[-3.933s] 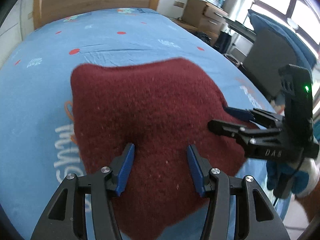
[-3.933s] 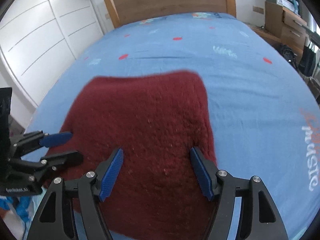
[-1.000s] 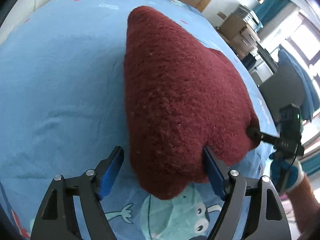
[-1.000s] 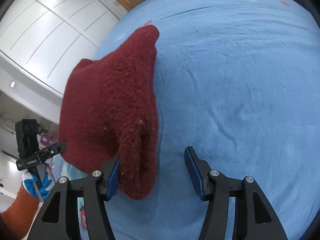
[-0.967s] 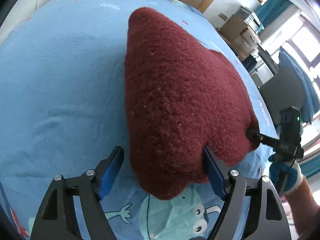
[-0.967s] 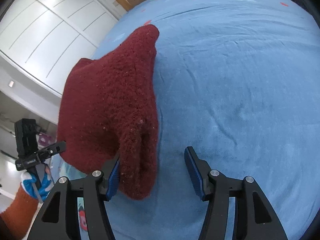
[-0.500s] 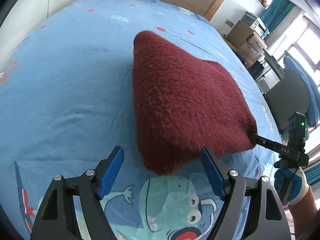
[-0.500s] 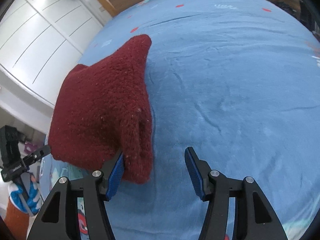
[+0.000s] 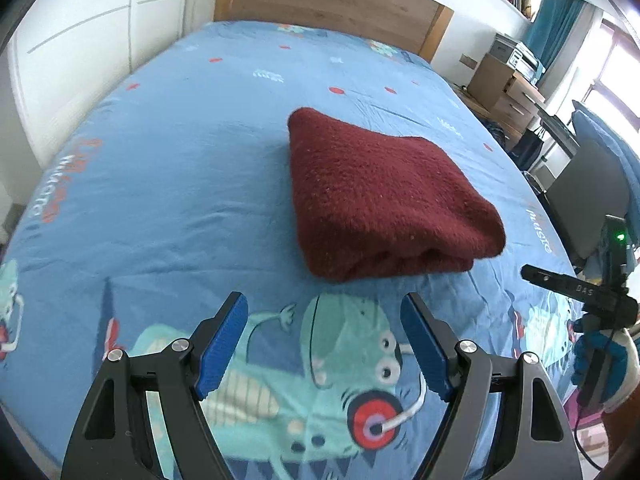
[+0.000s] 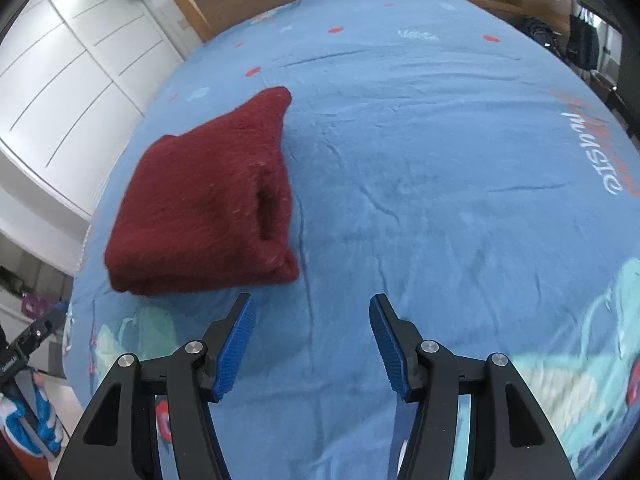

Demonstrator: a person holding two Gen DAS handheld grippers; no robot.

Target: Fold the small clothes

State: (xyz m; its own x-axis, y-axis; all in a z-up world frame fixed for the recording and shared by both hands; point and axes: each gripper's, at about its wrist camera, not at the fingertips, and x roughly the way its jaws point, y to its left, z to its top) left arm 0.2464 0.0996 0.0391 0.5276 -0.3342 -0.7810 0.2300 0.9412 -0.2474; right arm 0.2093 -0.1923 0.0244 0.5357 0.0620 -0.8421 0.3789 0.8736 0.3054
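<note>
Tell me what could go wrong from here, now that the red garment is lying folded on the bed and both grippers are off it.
The maroon knit garment is thick, and its near edge shows loose rolled layers, so the fold may spring open unpressed. The left gripper and right gripper hang with jaws open just short of that edge; a forward drift could snag the fuzzy knit and drag it. The blue bedsheet is soft and wrinkled, so any nudge might skew the stack.

Blue bed (image 9: 200,152) — wooden headboard (image 9: 328,4) (white wardrobe (image 10: 60,80))
</note>
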